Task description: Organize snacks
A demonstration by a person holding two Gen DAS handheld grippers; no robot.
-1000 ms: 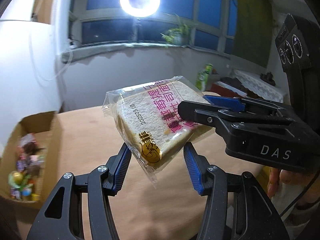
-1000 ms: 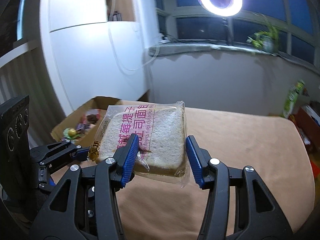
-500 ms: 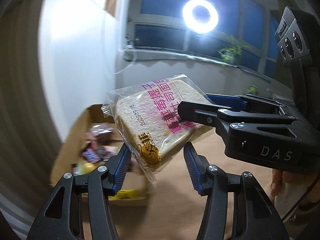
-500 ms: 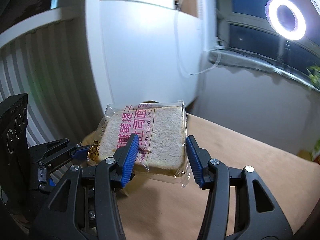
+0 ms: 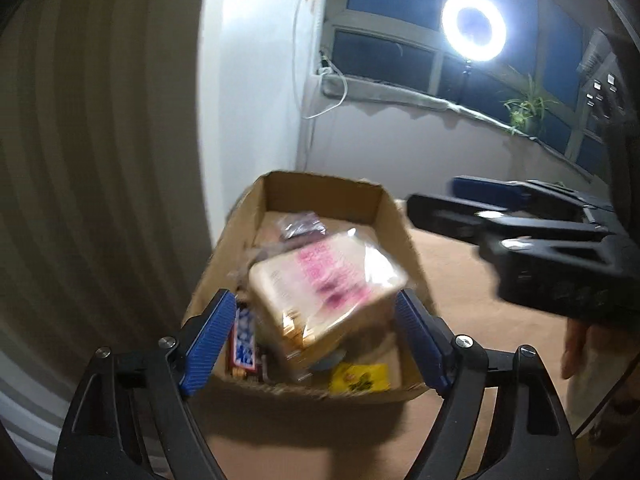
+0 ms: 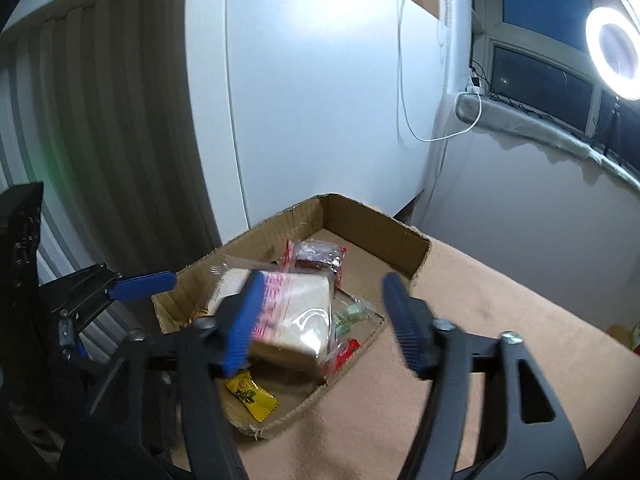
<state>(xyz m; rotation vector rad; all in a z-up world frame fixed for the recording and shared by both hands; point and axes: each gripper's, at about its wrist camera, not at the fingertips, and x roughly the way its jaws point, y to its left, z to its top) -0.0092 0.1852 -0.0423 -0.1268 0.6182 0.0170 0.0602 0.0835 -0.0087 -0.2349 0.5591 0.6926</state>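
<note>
A wrapped slice of bread with pink print (image 5: 320,284) (image 6: 292,316) is in the open cardboard box (image 5: 320,186) (image 6: 376,224), on top of other snacks, blurred by motion. No gripper touches it. My left gripper (image 5: 316,340) is open, its blue pads either side of the box's near end. My right gripper (image 6: 324,320) is open above the box; it shows at the right of the left wrist view (image 5: 520,232). The left gripper's blue finger shows at the left of the right wrist view (image 6: 140,284).
The box holds several snacks: a yellow packet (image 5: 360,376) (image 6: 250,396), a blue and red bar (image 5: 244,340), a dark packet (image 5: 300,226) (image 6: 320,254). The box stands on a tan table (image 6: 500,340) by a white wall (image 6: 320,100). A ring light (image 5: 474,26) shines behind.
Both grippers swung left over the box. The right gripper opened and let go of the bread, which dropped into the box. The left gripper's jaws also stand wider apart.
</note>
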